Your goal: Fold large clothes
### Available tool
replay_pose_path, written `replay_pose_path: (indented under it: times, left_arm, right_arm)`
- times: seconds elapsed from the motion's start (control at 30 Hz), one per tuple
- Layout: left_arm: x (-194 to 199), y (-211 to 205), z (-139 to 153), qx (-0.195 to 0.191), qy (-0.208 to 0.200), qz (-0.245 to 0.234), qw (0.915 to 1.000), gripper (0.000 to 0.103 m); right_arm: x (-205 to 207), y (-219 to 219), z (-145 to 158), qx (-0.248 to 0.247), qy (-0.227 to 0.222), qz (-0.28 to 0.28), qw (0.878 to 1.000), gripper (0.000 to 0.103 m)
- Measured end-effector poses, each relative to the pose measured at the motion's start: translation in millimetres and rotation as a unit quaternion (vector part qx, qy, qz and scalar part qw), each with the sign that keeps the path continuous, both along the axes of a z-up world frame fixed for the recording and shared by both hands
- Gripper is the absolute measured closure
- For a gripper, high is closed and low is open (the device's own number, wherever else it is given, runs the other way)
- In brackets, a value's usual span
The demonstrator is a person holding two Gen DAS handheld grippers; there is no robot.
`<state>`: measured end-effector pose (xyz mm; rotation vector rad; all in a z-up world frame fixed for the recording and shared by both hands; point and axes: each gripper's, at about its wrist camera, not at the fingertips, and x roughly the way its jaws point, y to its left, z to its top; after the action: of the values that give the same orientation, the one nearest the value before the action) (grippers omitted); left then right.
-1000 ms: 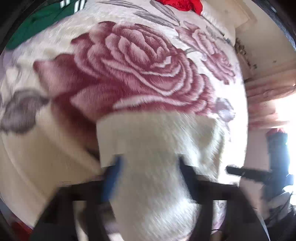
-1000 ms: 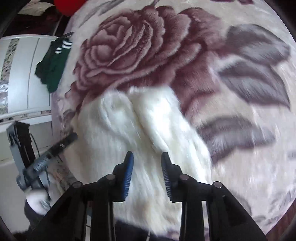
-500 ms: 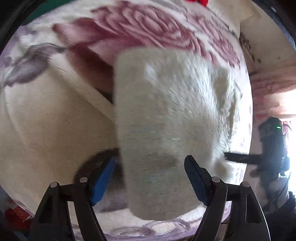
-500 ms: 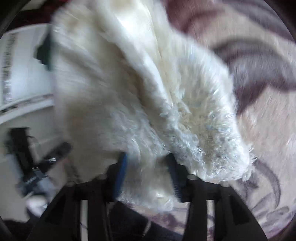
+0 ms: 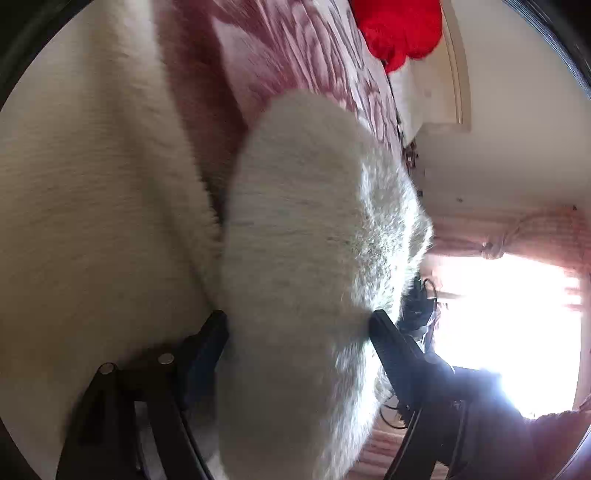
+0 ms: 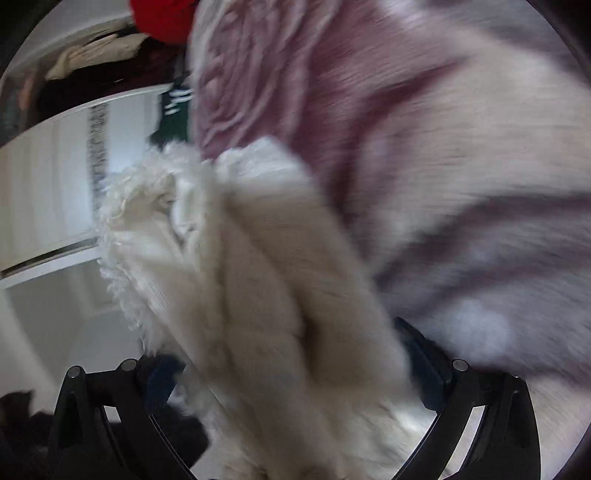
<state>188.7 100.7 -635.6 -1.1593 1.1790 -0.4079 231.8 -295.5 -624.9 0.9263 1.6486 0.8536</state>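
— What changed?
— The fluffy cream garment (image 5: pixel 314 258) rose off the rose blanket (image 5: pixel 295 55). It fills the left gripper (image 5: pixel 297 328) and right gripper (image 6: pixel 288 365), both clamped on it, fingers apart.
— Meaning?
— The fold is probably starting.

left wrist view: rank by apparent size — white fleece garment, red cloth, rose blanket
1. white fleece garment, though it sits right at the lens, so its size is inflated.
2. rose blanket, mostly hidden.
3. red cloth, far off.

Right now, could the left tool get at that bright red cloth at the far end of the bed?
Probably not: the left tool is full of fluffy cream garment, and the bright red cloth lies far off.
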Motion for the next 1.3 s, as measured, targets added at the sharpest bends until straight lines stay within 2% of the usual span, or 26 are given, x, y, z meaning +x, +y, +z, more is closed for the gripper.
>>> replay_pose_path:
  times: [0.1,0.2,0.33,0.47,0.53,0.57,0.63,0.67,0.7,0.8,0.93,1.03,1.2,1.23,1.3]
  left_arm:
    - [16.9,-11.8,-7.3,0.002,-0.008,-0.015,0.9998,0.012]
    - [27.1,-12.1,-6.7,0.002,-0.011,-0.017,0.9998,0.011]
    - [40.0,-15.8,-3.0,0.012,-0.015,-0.031,0.9993,0.011]
    - [46.7,-23.3,10.3,0.05,-0.034,-0.03,0.9977,0.012]
    - [50.7,-26.8,19.1,0.081,-0.04,-0.031,0.9954,0.027]
    - [50.2,-26.1,20.9,0.089,-0.041,-0.029,0.9948,0.031]
    - [51.6,-22.5,26.5,0.096,-0.043,-0.027,0.9941,0.043]
    - [54.4,-20.8,31.1,0.097,-0.044,-0.03,0.9939,0.044]
    - [56.2,-20.8,33.4,0.099,-0.045,-0.033,0.9936,0.046]
    - [72.9,-25.8,43.7,0.114,-0.05,-0.053,0.9908,0.046]
    - [105.7,-26.9,63.6,0.117,-0.066,-0.082,0.9876,0.047]
    - [140.3,-35.6,82.5,0.122,-0.085,-0.103,0.9835,0.047]
    - [238.8,-51.8,109.2,0.13,-0.124,-0.139,0.9739,0.046]
    - [249.8,-51.1,111.0,0.13,-0.13,-0.143,0.9724,0.046]
    - [297.2,-55.2,113.1,0.13,-0.147,-0.151,0.969,0.046]
  right_arm:
    - [-7.0,29.4,5.7,0.07,0.009,0.025,0.997,0.0]
    - [-13.3,46.6,14.4,0.052,-0.006,0.057,0.997,0.0]
    - [-17.0,32.9,22.9,0.06,-0.005,0.045,0.997,0.0]
    - [-18.0,64.7,16.8,0.007,-0.017,0.102,0.995,0.0]
    - [-23.4,82.0,9.4,-0.035,-0.02,0.124,0.991,0.0]
    - [-24.0,84.7,7.3,-0.04,-0.015,0.114,0.993,0.0]
    - [-24.6,82.2,6.1,-0.042,-0.003,0.069,0.997,0.01]
    - [-26.3,80.0,8.9,-0.037,-0.006,0.056,0.998,0.024]
    - [-30.6,77.4,14.0,-0.036,-0.011,0.043,0.998,0.031]
    - [-42.0,75.8,24.6,-0.037,-0.008,0.007,0.999,0.042]
    - [-47.9,71.0,40.6,-0.018,0.001,-0.047,0.999,0.044]
    - [-35.1,58.7,57.3,-0.008,-0.016,-0.073,0.997,0.045]
    - [25.4,40.9,81.0,-0.005,-0.043,-0.112,0.993,0.045]
    - [45.8,36.3,85.6,-0.005,-0.051,-0.118,0.992,0.045]
    - [83.4,28.9,92.4,-0.01,-0.066,-0.126,0.99,0.045]
